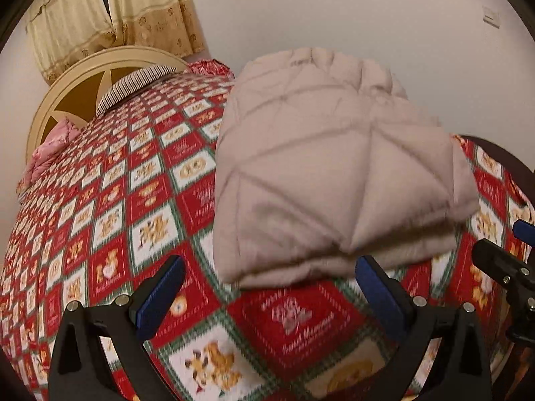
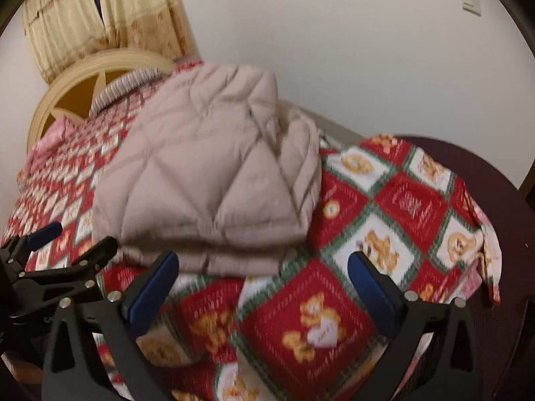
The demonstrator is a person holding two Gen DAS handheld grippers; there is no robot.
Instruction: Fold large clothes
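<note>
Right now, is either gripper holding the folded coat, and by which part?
Nothing is held: left gripper and right gripper both open, clear of the beige quilted coat.

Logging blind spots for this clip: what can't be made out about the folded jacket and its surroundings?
- Quilted beige jacket: sleeves, zipper and collar are hidden, tucked inside the folds, in both wrist views.
- Bedspread: the lettering in the red squares is blurred, unreadable.
- Striped pillow: mostly hidden behind the bed's curve.
- Wall switch: too small to read.
- Left gripper and right gripper: both open; bodies cut off by the bottom edge.
</note>
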